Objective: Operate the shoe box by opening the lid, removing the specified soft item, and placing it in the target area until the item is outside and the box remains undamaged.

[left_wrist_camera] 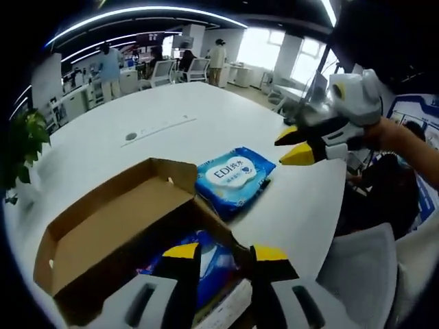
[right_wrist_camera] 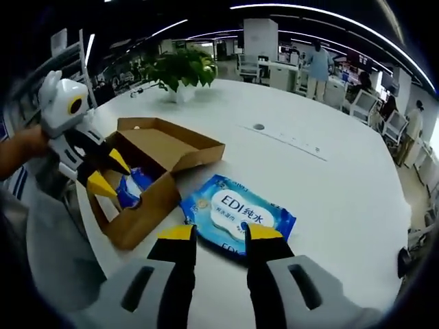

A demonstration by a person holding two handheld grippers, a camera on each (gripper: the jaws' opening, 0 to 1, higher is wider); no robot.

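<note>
Shoe box (right_wrist_camera: 158, 178): lid open, on the table (right_wrist_camera: 329, 178). Wipes pack (right_wrist_camera: 236, 216): out, lying just beside the box. Right gripper (right_wrist_camera: 219, 236): spread, empty; lift it straight away. Left gripper (left_wrist_camera: 223, 255): spread over the box; don't knock its wall.

A white surface (right_wrist_camera: 329, 185) spans the middle of both views. A round port (right_wrist_camera: 258, 127) sits in the surface at upper centre of the right gripper view, with a thin line of small marks (right_wrist_camera: 291, 142) running to its right. A potted plant (right_wrist_camera: 180, 70) stands at the upper left of that view. Office chairs (left_wrist_camera: 180, 69) and standing people (left_wrist_camera: 217, 60) occupy the top of the left gripper view. Ceiling light strips (left_wrist_camera: 137, 15) curve along the upper edge there.
</note>
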